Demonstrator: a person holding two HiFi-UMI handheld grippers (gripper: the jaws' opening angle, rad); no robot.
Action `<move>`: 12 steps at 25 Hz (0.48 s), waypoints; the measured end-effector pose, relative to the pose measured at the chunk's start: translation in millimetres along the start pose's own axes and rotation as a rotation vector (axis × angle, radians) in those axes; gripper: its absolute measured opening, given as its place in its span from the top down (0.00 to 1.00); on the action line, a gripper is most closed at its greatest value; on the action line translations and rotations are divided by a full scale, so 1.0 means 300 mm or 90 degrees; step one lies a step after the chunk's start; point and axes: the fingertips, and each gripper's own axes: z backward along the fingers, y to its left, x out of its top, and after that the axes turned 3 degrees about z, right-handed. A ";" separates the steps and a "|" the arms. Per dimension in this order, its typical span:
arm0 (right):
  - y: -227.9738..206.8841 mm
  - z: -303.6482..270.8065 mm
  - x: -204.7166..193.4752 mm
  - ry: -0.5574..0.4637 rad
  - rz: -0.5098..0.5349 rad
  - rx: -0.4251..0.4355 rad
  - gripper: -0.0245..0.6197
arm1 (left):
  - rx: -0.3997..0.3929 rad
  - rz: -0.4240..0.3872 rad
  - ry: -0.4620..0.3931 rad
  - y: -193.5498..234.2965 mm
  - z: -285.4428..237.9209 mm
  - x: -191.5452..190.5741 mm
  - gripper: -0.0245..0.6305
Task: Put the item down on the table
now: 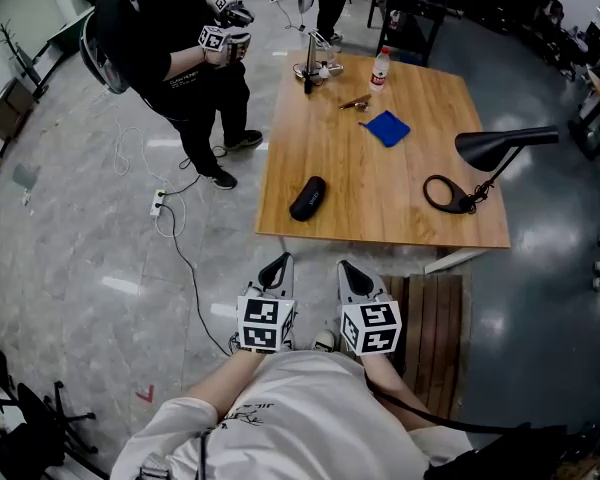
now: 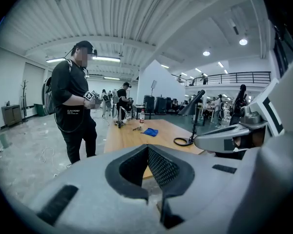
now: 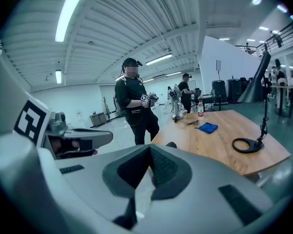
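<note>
A black oblong case lies on the wooden table near its front left corner; its end shows just over my right gripper's jaws. In the head view both grippers hang side by side in front of my chest, short of the table's near edge. My left gripper is shut with nothing between its pads. My right gripper has its pads together too, and it holds nothing.
On the table lie a blue cloth, a black desk lamp with a ring base, a water bottle and a metal stand. Another person with grippers stands at the far left. A slatted wooden bench sits by my right.
</note>
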 end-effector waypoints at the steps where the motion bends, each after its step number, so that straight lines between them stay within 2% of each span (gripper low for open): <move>1: 0.000 0.003 0.002 0.000 0.006 -0.004 0.96 | -0.003 -0.004 -0.001 -0.007 -0.002 0.002 0.95; 12: 0.005 0.021 0.007 -0.004 0.010 -0.001 0.96 | -0.007 -0.005 -0.002 -0.023 -0.001 0.005 0.95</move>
